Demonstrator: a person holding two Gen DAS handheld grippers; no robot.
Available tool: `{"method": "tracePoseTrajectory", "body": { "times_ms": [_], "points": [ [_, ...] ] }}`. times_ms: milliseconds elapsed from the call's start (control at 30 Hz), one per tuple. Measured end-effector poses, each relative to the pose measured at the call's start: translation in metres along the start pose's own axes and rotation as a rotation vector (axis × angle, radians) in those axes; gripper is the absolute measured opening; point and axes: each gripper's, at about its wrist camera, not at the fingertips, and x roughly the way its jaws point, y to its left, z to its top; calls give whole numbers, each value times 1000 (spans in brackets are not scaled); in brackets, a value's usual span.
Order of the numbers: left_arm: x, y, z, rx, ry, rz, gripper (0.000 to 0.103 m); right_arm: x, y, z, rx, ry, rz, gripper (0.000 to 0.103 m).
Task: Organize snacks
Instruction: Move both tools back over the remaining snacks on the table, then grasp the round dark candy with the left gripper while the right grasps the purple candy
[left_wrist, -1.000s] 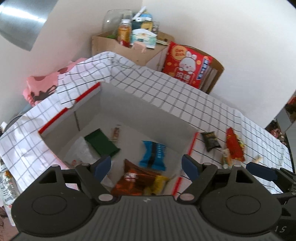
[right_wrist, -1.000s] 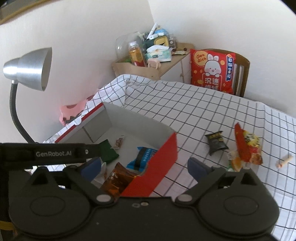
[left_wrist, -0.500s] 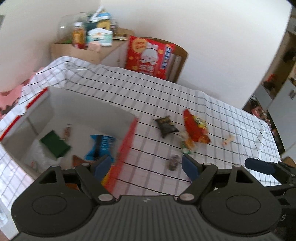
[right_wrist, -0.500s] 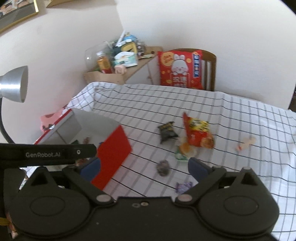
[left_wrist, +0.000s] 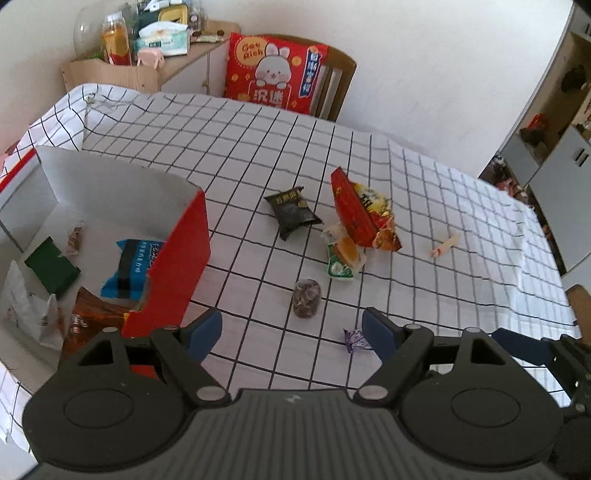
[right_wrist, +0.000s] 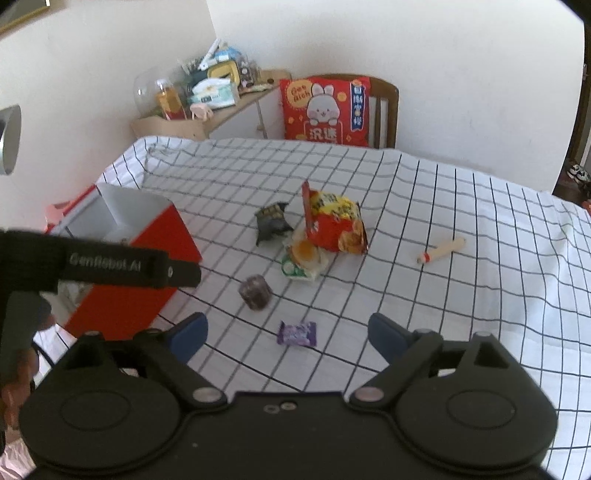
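Note:
A red box (left_wrist: 177, 254) (right_wrist: 147, 236) with a white inside stands at the left and holds several snacks, among them a blue pack (left_wrist: 135, 269) and a green pack (left_wrist: 51, 267). On the checked cloth lie a black pack (left_wrist: 293, 212) (right_wrist: 271, 221), a red chip bag (left_wrist: 360, 210) (right_wrist: 334, 221), a green-white pack (left_wrist: 341, 256) (right_wrist: 303, 258), a dark round snack (left_wrist: 306, 297) (right_wrist: 255, 291), a purple candy (left_wrist: 356, 339) (right_wrist: 297, 332) and a small stick snack (left_wrist: 445, 245) (right_wrist: 441, 249). My left gripper (left_wrist: 291, 334) and right gripper (right_wrist: 288, 334) are open and empty above the cloth's near edge.
A chair with a red rabbit cushion (left_wrist: 275, 75) (right_wrist: 327, 110) stands at the table's far side. A wooden shelf (left_wrist: 147, 70) with bottles and tissues is at the back left. A lamp head (right_wrist: 9, 140) shows at the left edge.
Both grippers have swung right, away from above the box toward the loose snacks on the cloth. Both stayed open and empty.

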Motion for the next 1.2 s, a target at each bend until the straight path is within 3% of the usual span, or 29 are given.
{"method": "tracePoseTrajectory", "body": {
  "times_ms": [133,600,900,1200],
  "points": [
    [20,-6,3,14,31,10,69,15,-6,-6,-3,33,8,84],
    [95,-11,19,5,158,3,67,90,-11,-11,0,165,13,68],
    [127,-7,23,-39,229,-5,56,119,-8,-6,-24,217,9,53],
    [140,-4,25,-55,255,-19,33,123,1,-9,-94,217,-25,33]
  ]
}}
